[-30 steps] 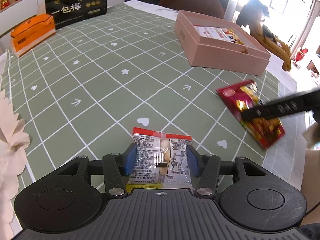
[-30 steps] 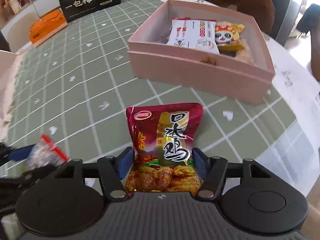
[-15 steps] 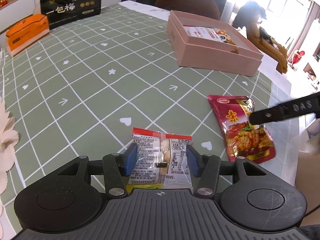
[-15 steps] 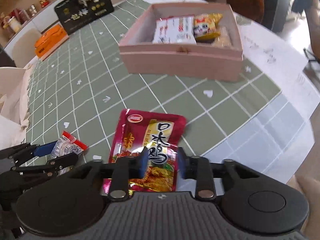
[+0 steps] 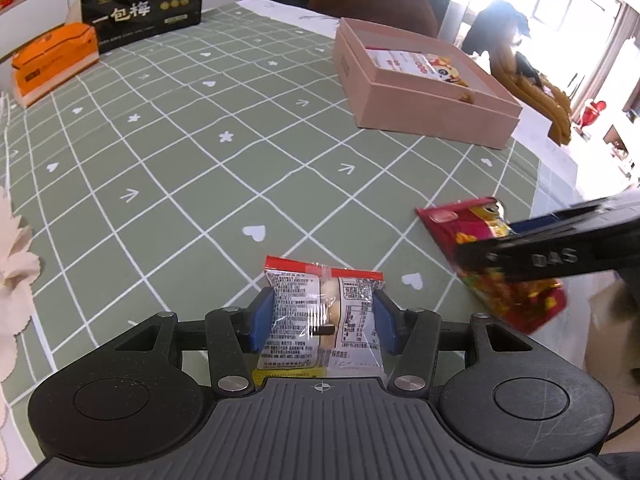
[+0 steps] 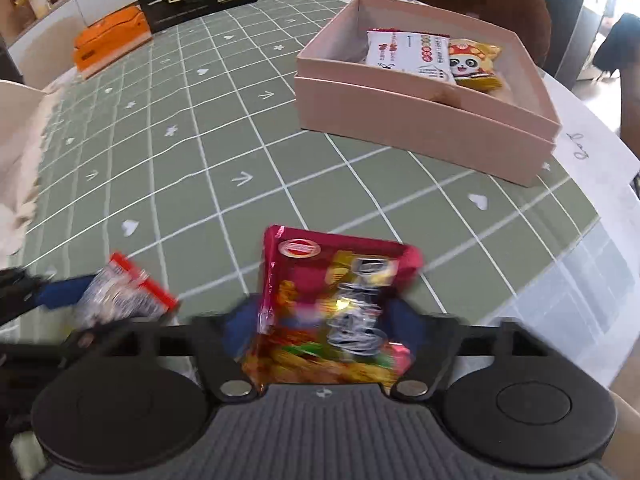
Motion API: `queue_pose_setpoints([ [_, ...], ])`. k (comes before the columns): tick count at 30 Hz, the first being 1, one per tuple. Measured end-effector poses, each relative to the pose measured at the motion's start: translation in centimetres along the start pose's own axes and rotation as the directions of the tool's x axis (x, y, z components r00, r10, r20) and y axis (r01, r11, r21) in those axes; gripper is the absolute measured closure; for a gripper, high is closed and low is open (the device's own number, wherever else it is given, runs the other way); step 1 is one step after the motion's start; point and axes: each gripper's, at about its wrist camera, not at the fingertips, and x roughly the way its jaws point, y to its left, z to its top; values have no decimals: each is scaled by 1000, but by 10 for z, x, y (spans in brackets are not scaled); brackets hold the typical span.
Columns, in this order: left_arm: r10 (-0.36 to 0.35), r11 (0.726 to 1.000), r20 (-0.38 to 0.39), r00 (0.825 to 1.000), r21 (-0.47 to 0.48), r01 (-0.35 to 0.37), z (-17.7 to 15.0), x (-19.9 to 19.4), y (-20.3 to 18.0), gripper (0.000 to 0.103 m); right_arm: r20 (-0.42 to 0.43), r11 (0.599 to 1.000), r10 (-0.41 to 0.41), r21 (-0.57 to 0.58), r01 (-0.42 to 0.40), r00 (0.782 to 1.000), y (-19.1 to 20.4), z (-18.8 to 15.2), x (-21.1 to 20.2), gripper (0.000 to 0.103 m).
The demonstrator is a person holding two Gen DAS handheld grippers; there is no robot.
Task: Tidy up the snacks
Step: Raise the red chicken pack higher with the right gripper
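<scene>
My left gripper (image 5: 323,322) is shut on a clear snack packet with a red top edge (image 5: 324,312), held just above the green checked tablecloth (image 5: 192,168). My right gripper (image 6: 326,330) is shut on a red foil snack bag (image 6: 332,304), lifted off the cloth and tilted; it shows in the left wrist view (image 5: 492,256) at the right. The pink open box (image 6: 424,128) stands ahead, holding a white packet (image 6: 412,54) and a yellow panda packet (image 6: 474,64). The left gripper's packet shows at the lower left of the right wrist view (image 6: 120,296).
A black gift box (image 5: 140,4) and an orange box (image 5: 52,64) stand at the far edge of the table. A brown chair (image 6: 480,4) is behind the pink box. The table's right edge (image 6: 600,240) is near the right gripper.
My right gripper has closed on the red bag and lifted it off the cloth, tilting it. My left gripper has kept its packet and shifted slightly.
</scene>
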Motion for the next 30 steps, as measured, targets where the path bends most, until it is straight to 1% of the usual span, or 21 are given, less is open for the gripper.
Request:
queue_pose_setpoints([
  [1,-6,1000,-1,1000,1,6,1,1,-1,46,-7,1000,2,7,-2,1000,-4,-1,-4,44],
  [5,-31,999,3,1000,12,31,4,0,-10,46,6,999,-42,24,42,999,-20,-11,-19,48],
  [7,-43,999,13,999,21,42,8,-2,-15,46,3,998,-38,51,38,999,-30,-14,-26,50],
  [8,-48,999,19,999,26,47,10,-3,-17,46,8,997,-41,60,40,999,-33,-14,-30,64],
  [10,-57,998,31,998,33,56,16,-5,-22,46,19,996,-36,77,34,999,-39,-12,-40,69],
  [12,-60,998,43,997,34,58,21,-5,-26,46,38,995,-24,92,21,999,-46,-8,-50,70],
  [14,-66,997,44,997,30,65,24,-4,-28,46,62,995,-40,92,34,997,-51,-5,-57,70],
  [16,-82,996,36,996,18,82,26,-2,-30,46,68,994,-39,102,31,997,-56,-3,-60,70],
  [17,-95,995,29,995,16,94,27,-1,-31,46,74,993,-34,112,26,997,-60,-3,-61,73],
  [18,-104,994,24,994,18,103,28,1,-33,46,80,993,-29,118,20,996,-62,-4,-62,83],
  [19,-110,994,21,994,22,110,28,3,-36,46,81,992,-30,124,19,996,-65,-3,-63,98],
  [20,-116,993,18,993,27,115,30,5,-39,46,79,991,-23,134,13,997,-69,-2,-65,100],
  [22,-123,992,8,992,38,123,32,11,-45,46,85,987,12,158,-26,996,-76,1,-70,100],
  [25,-132,989,-28,991,57,133,32,18,-54,46,91,989,14,148,-27,996,-79,3,-72,99],
  [27,-113,989,-51,992,89,117,28,17,-59,46,74,988,22,150,-33,997,-84,0,-66,98],
  [28,-102,989,-61,993,102,108,25,16,-61,46,50,985,47,161,-54,998,-87,-3,-61,97],
  [30,-90,987,-90,992,122,100,19,17,-63,46,3,968,137,212,-134,991,-96,-12,-48,95],
])
